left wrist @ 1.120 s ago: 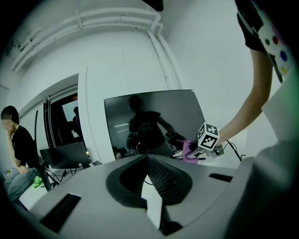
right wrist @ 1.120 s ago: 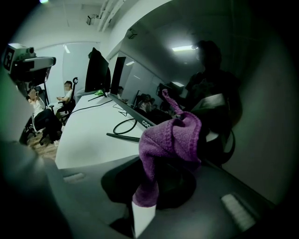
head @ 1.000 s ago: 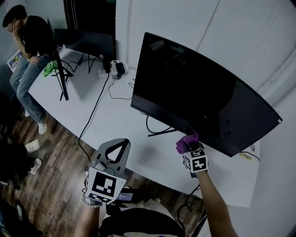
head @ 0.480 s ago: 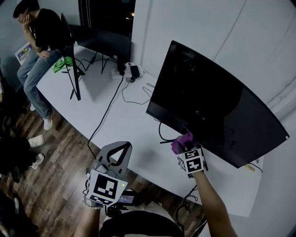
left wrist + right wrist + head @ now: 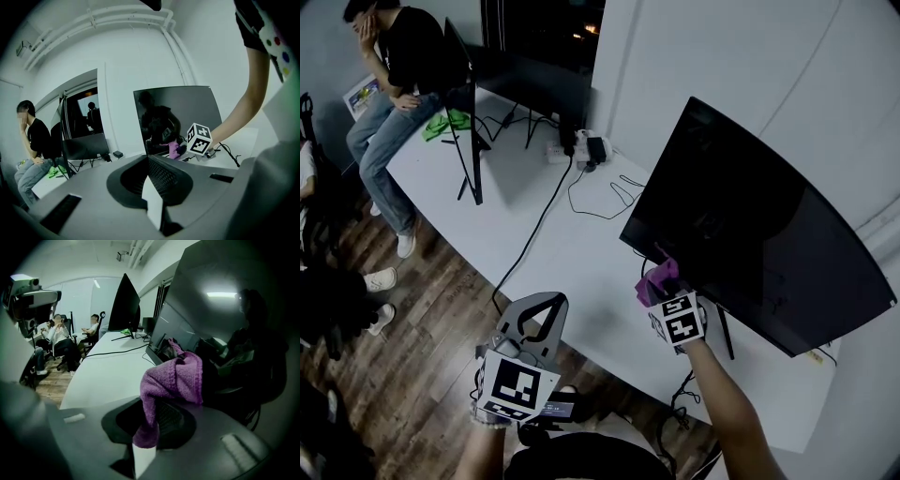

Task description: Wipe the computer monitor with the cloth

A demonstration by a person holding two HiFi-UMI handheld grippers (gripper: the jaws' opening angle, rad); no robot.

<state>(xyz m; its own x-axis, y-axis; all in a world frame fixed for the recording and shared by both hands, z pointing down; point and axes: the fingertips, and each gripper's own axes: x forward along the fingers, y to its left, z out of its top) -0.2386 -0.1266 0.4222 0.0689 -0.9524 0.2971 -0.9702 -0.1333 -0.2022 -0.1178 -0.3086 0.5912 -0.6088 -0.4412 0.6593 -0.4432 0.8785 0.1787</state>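
Right gripper [image 5: 664,289] clamps nubby purple cloth [image 5: 176,376] at glossy monitor [image 5: 750,216]; left gripper [image 5: 549,300] — closed.

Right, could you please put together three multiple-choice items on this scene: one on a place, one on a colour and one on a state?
1. Where is the purple terry cloth?
A) lying loose, held by nothing
B) in the right claw, at the large black curved monitor's lower edge
C) at that monitor's top edge

2. What colour is the long table top?
A) white
B) red
C) black

3. How is the left claw?
A) wide open
B) shut on something
C) shut, empty

Answers:
1 B, the cloth hangs from that claw beside the screen's lower edge.
2 A, it looks pale throughout.
3 C, its jaws meet with nothing between.
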